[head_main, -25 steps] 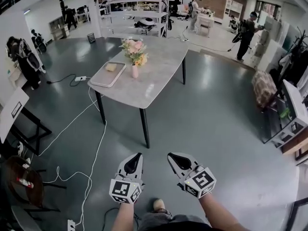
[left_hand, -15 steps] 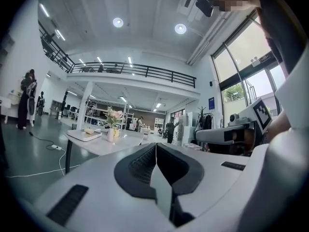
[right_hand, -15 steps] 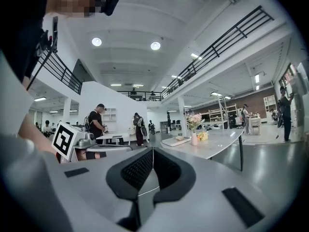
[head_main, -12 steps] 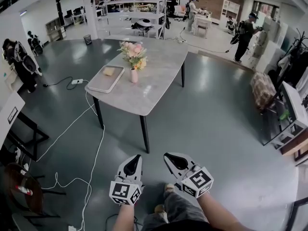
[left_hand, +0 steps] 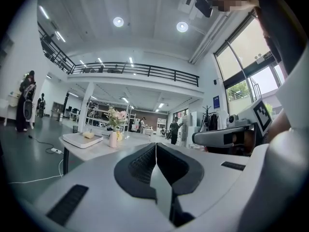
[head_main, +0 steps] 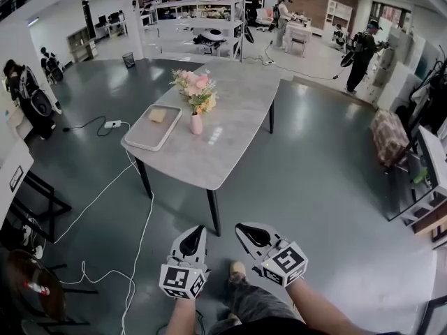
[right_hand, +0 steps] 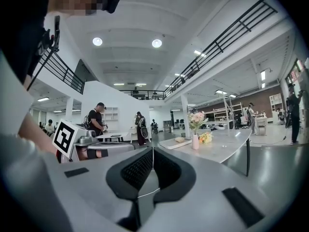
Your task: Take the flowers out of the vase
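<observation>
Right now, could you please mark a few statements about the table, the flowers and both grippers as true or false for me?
1. The flowers stand in the vase on the table. True.
2. The left gripper is shut on a flower stem. False: its jaws are together on nothing, and it is short of the table.
3. A tray lies on the table beside the vase. True.
4. The right gripper has its jaws wide apart. False: they are together, with nothing between them.
5. The vase has tipped over. False: it stands upright.
</observation>
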{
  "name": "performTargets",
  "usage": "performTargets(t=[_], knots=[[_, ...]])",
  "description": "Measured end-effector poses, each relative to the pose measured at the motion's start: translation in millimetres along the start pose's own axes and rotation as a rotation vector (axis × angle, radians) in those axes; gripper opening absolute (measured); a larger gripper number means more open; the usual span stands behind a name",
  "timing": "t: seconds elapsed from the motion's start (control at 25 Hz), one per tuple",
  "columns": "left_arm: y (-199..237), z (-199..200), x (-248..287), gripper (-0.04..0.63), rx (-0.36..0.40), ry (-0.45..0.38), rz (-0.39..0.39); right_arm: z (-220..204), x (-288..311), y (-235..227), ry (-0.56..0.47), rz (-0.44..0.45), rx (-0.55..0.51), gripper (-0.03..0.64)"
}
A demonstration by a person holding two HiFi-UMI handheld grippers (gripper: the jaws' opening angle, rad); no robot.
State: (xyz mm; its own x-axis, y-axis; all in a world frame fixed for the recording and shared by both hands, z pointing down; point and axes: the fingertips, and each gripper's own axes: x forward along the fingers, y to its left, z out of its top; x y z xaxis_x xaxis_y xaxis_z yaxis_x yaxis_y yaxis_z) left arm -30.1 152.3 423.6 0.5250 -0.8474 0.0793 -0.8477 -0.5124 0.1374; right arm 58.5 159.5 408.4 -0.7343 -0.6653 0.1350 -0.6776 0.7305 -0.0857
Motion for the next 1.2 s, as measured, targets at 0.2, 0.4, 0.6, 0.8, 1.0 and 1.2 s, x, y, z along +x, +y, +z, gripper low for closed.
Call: performTargets(t=[0.2, 0.4, 0.6, 0.8, 1.0, 1.2], knots=[[23, 2, 35, 0.017, -0.003, 0.010, 0.002, 3, 37, -26, 0.021, 0.032, 0.004, 0.021], [45, 3, 69, 0.017, -0.020, 0.017, 0.015, 6, 71, -54, 0.045, 0.063, 0.005, 0.021], [64, 4, 100, 0.017, -0.034, 0.016, 0.024, 8, 101, -80, 0.059, 0.087, 0.002, 0.021], [76, -1, 132, 0.017, -0.040, 0.023, 0.030, 4, 124, -105, 0.067, 0.111, 0.004, 0.021], [84, -5, 158, 0.017, -0.042, 0.038, 0.027, 3, 141, -127, 0.069, 0.126, 0.009, 0.021], [87, -8, 174, 0.017, -0.037, 0.036, 0.026, -3, 148, -140, 0.075, 0.133, 0.014, 0.021]])
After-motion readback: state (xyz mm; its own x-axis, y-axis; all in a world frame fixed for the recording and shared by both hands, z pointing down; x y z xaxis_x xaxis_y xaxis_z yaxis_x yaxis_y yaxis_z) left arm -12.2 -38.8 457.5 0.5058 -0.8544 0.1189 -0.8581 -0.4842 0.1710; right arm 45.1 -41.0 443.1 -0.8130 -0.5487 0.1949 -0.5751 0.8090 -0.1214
